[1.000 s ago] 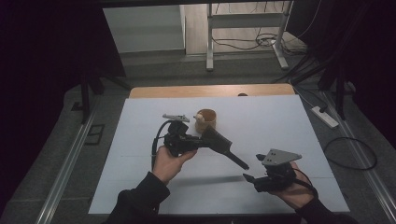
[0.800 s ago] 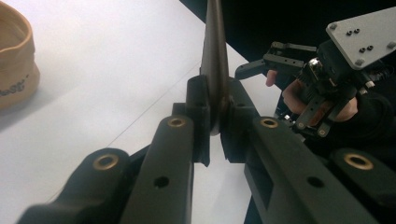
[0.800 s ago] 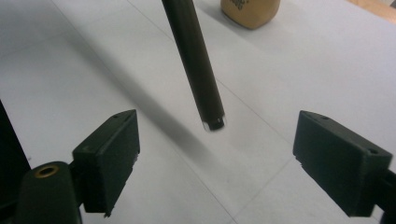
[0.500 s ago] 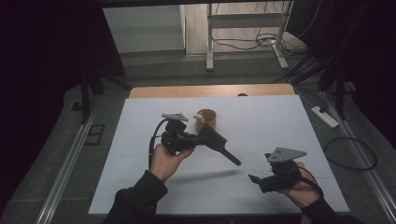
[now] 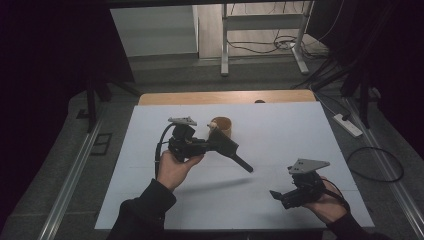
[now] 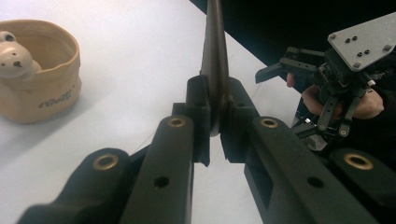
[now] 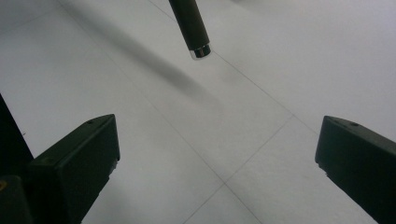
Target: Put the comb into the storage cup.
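My left gripper point(image 5: 226, 146) is raised over the middle of the white table point(image 5: 300, 130) and is shut on a dark slim rod point(image 5: 243, 164). The rod slants down to the right and ends above the table. In the left gripper view the jaws point(image 6: 215, 116) clamp the rod point(image 6: 214, 51) edge-on. Just behind it stands a beige cup point(image 5: 222, 127) with a small bear figure point(image 6: 14, 60) at its rim. My right gripper point(image 5: 276, 195) is low at the front right, open and holding nothing. Between its jaws point(image 7: 217, 128) the rod's metal-tipped end point(image 7: 192, 28) hangs farther off.
The table's wooden back edge point(image 5: 225, 96) lies beyond the white sheet. On the floor are a metal stand point(image 5: 260, 35) with cables at the back, a power strip point(image 5: 348, 125) at the right and rails point(image 5: 70, 180) on the left.
My left gripper has drawn the rod a little back to the left. My right gripper has slid slightly right and toward the front edge, still open.
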